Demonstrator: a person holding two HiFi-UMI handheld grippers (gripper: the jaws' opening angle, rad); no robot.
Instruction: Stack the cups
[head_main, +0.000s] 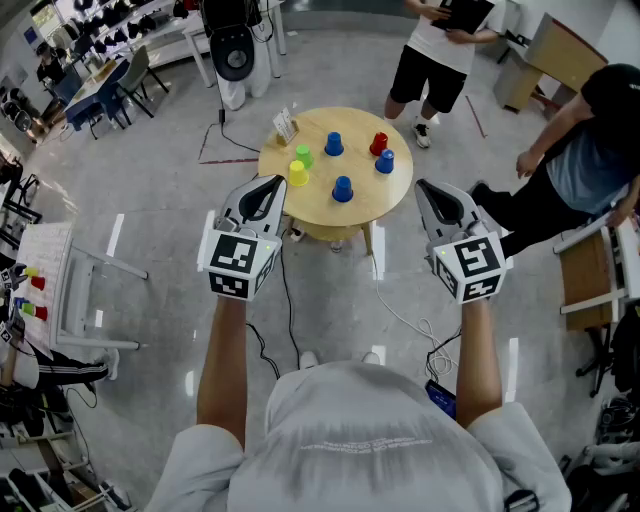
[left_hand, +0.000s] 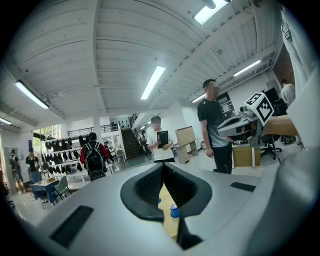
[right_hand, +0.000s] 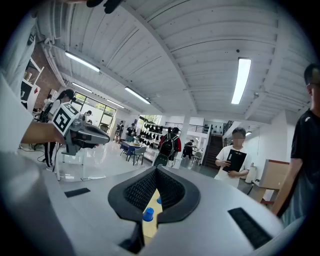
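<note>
Several small cups stand upside down on a round wooden table (head_main: 390, 190): a yellow cup (head_main: 297, 174), a green cup (head_main: 303, 156), a red cup (head_main: 379, 144) and three blue cups (head_main: 333, 144) (head_main: 385, 161) (head_main: 342, 188). My left gripper (head_main: 270, 188) hovers short of the table's near left edge, jaws shut and empty. My right gripper (head_main: 427, 192) hangs off the near right edge, also shut with nothing held. Below the closed jaws, the left gripper view shows a blue cup (left_hand: 174, 211), and the right gripper view shows another blue cup (right_hand: 148, 214).
A small card stand (head_main: 286, 125) sits at the table's back left. A person in a white shirt (head_main: 445, 50) stands beyond the table and another person (head_main: 590, 150) is at the right. A white rack (head_main: 70, 290) stands at the left. Cables (head_main: 400, 315) trail on the floor.
</note>
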